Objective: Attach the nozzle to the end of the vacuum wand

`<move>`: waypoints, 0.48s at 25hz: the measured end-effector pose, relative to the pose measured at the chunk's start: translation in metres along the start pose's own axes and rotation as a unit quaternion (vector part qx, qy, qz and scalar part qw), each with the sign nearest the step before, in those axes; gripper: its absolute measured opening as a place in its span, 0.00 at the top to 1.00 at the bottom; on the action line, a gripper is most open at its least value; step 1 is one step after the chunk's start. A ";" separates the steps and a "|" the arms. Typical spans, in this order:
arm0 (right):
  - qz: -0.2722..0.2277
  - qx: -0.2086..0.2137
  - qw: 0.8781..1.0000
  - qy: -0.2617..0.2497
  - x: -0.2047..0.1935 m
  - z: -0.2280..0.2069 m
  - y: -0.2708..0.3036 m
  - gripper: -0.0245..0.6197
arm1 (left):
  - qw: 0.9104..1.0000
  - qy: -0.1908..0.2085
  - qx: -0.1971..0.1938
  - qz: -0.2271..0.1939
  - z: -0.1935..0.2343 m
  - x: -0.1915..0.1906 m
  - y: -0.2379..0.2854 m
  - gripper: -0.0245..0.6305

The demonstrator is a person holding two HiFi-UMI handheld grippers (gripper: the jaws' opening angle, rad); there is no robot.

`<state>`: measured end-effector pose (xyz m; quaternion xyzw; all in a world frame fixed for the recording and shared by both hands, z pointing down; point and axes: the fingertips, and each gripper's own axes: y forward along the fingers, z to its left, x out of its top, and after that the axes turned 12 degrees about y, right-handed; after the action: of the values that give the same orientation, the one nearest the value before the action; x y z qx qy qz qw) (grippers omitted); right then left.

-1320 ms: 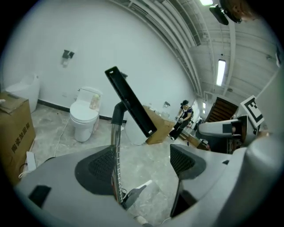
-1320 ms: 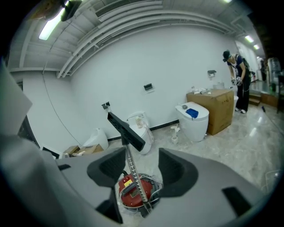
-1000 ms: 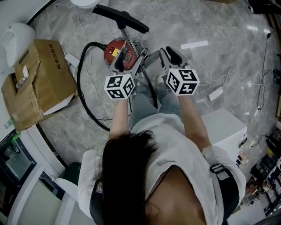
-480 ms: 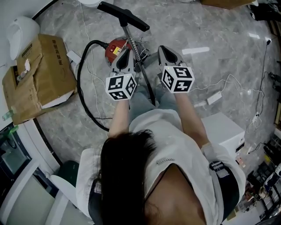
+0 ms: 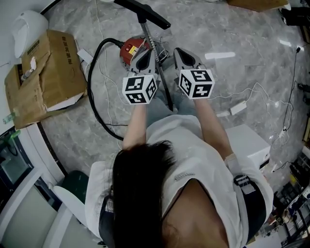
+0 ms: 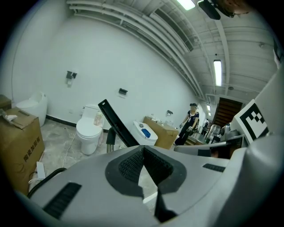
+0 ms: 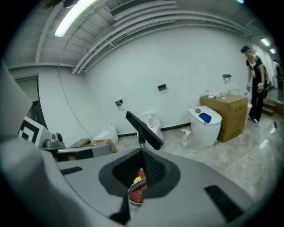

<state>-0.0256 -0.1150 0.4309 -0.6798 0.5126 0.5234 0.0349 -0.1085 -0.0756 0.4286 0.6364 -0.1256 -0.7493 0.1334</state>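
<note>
Both tools are pinched fully closed with nothing in them. The left gripper (image 5: 147,54) and the right gripper (image 5: 180,52) hang side by side over the person's lap, with the slim wand (image 5: 164,89) running between them. The black nozzle (image 5: 144,10) sits at the wand's far end, just beyond the red vacuum body (image 5: 131,48) on the marble floor (image 5: 242,38)

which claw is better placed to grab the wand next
Left, probably: the left claw sits right beside the wand; the right claw is farther off. Both are shut and empty.
</note>
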 end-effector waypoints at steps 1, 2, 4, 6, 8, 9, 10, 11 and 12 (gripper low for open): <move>0.000 0.001 1.000 -0.001 0.000 0.002 0.000 0.94 | 1.000 -0.002 0.001 -0.001 0.000 0.000 -0.001 0.96; 0.001 0.001 1.000 -0.002 0.000 0.003 -0.001 0.94 | 1.000 -0.002 0.001 -0.001 -0.001 0.000 -0.002 0.96; 0.002 0.002 1.000 -0.004 -0.001 0.004 -0.002 0.94 | 1.000 0.001 0.001 0.000 -0.002 0.000 -0.003 0.96; 0.006 0.001 1.000 -0.007 -0.004 0.004 -0.001 0.94 | 1.000 0.001 0.002 0.000 -0.002 -0.001 -0.003 0.96; 0.010 0.002 1.000 -0.013 -0.007 0.005 0.001 0.94 | 1.000 0.002 0.003 0.000 -0.002 -0.002 -0.002 0.96; 0.012 0.003 1.000 -0.018 -0.008 0.006 0.001 0.94 | 1.000 0.004 0.003 0.000 -0.002 -0.001 -0.002 0.96; 0.015 0.004 1.000 -0.022 -0.009 0.007 0.002 0.94 | 1.000 0.007 0.003 0.001 -0.002 -0.001 -0.002 0.96; 0.018 0.005 1.000 -0.025 -0.010 0.008 0.002 0.94 | 1.000 0.009 0.003 0.003 -0.002 -0.001 -0.002 0.96; 0.020 0.006 0.999 -0.027 -0.012 0.010 0.003 0.94 | 1.000 0.009 0.004 0.004 -0.002 -0.002 -0.002 0.96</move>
<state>-0.0334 -0.1028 0.4366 -0.6546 0.5285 0.5389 0.0426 -0.1064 -0.0731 0.4297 0.6430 -0.1301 -0.7425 0.1351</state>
